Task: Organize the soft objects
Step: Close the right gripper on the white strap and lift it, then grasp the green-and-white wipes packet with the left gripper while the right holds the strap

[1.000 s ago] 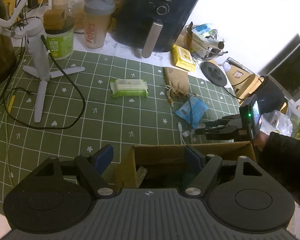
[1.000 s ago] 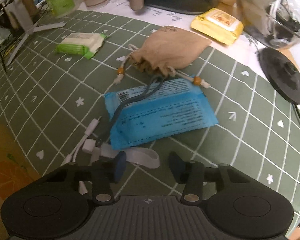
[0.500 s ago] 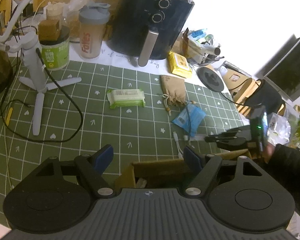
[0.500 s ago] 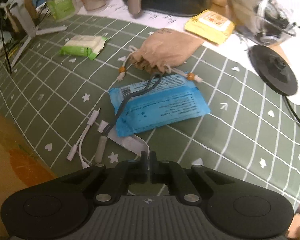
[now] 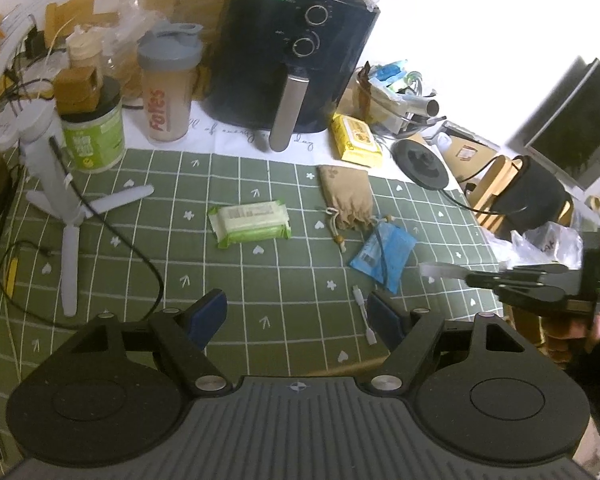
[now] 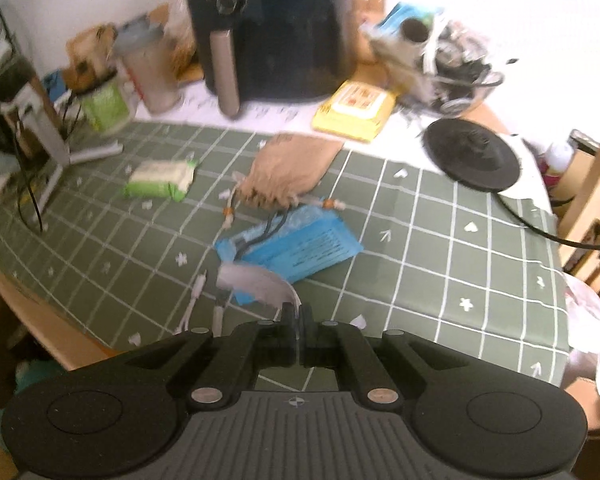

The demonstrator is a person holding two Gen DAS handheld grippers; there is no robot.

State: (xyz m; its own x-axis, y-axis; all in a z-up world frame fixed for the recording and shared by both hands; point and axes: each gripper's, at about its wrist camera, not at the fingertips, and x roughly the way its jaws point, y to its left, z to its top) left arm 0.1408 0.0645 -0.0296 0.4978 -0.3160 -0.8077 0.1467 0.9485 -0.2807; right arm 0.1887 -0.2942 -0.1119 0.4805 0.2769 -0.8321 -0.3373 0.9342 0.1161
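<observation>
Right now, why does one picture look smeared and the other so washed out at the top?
Right wrist view: motion blur smears the air fryer and green pack. Left wrist view: sharp, but its upper right blows out white beyond the monitor; fisheye bends the mat's grid.

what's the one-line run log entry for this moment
right gripper: shut on white strap, lifted | left gripper: open, empty | blue pack, tan pouch, green pack: on mat
</observation>
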